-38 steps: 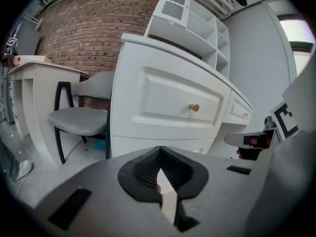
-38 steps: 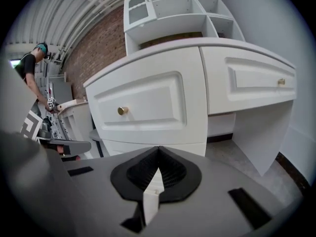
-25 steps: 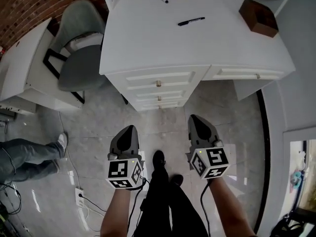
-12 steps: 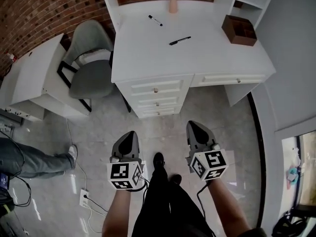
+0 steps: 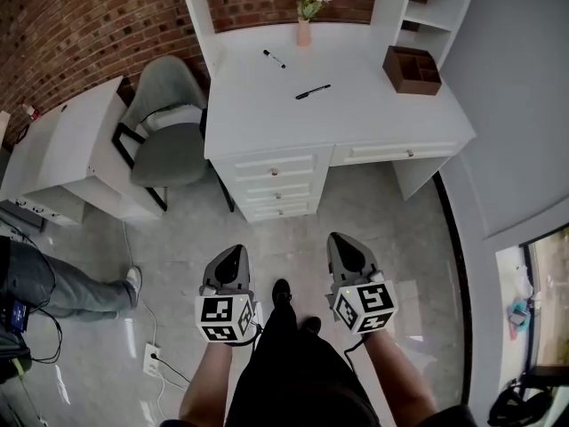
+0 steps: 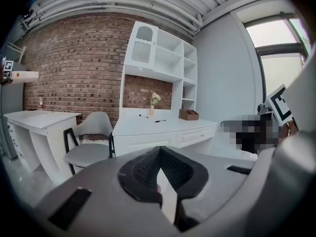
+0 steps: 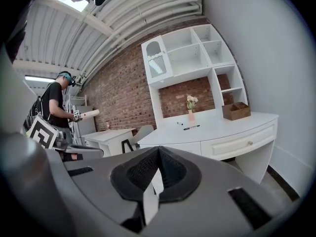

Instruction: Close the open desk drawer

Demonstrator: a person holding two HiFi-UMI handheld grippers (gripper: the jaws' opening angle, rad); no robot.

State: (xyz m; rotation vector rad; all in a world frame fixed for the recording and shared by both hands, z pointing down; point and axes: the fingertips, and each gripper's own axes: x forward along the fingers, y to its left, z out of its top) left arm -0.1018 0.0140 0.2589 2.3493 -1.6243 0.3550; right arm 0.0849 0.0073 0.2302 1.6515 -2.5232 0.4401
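Observation:
The white desk (image 5: 347,105) stands ahead of me, with a stack of three drawers (image 5: 274,185) at its left and one wide drawer (image 5: 402,152) at its right. From here all drawer fronts look about flush; I cannot tell whether one stands open. My left gripper (image 5: 236,251) and right gripper (image 5: 339,238) hang side by side over the floor, well short of the desk. Both are shut with nothing between the jaws. The desk also shows in the left gripper view (image 6: 163,130) and the right gripper view (image 7: 217,132).
Two black pens (image 5: 312,91) and a pink vase with flowers (image 5: 304,30) lie on the desk, with a brown box (image 5: 412,69) at its right. A grey chair (image 5: 169,132) and a second white table (image 5: 62,149) stand left. A person's legs (image 5: 53,283) and floor cables (image 5: 147,354) are at the lower left.
The desk has drawn farther away and smaller in the head view, with more of its shelves showing. Both grippers keep their low, shut pose.

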